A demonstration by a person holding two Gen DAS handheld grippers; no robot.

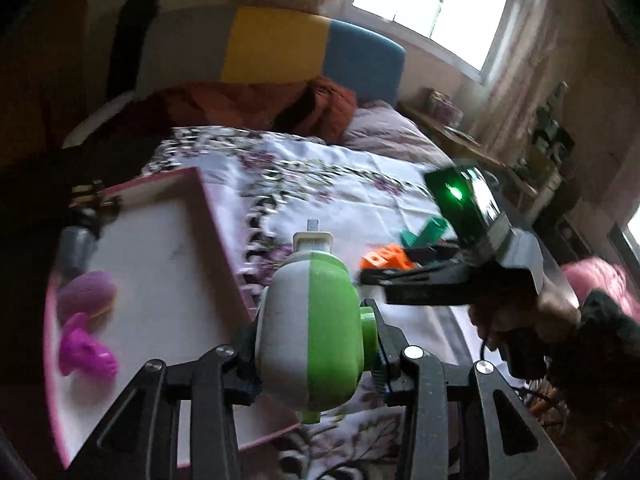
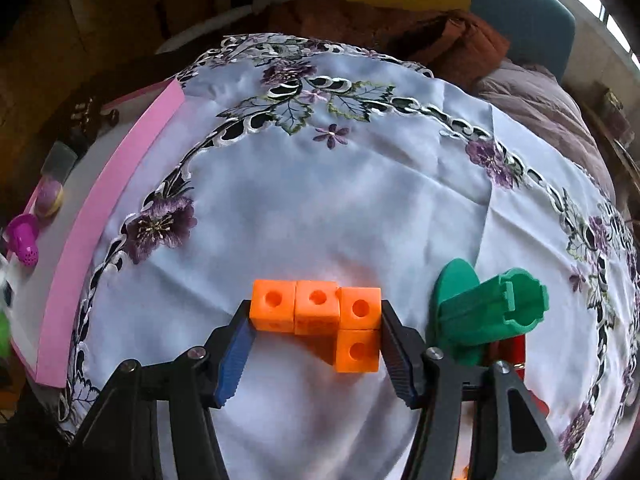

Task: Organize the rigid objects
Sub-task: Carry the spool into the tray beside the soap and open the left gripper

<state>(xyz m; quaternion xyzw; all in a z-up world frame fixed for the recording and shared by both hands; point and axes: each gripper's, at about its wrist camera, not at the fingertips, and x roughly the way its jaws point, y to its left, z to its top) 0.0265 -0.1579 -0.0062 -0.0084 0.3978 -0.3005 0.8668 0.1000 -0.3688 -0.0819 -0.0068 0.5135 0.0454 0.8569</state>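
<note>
I count four orange cubes (image 2: 316, 308) joined in one piece, one green part (image 2: 488, 312), one green-and-white toy (image 1: 312, 332), two purple toys (image 1: 86, 354) in one pink tray (image 2: 104, 208), and one red piece (image 2: 516, 348).

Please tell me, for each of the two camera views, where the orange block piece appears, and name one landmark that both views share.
Left wrist view: the orange block piece lies right of centre on the cloth, beside the right gripper.
Right wrist view: it sits low in the centre, between the fingers.
Shared landmark: the pink tray, at the left in both.
</note>
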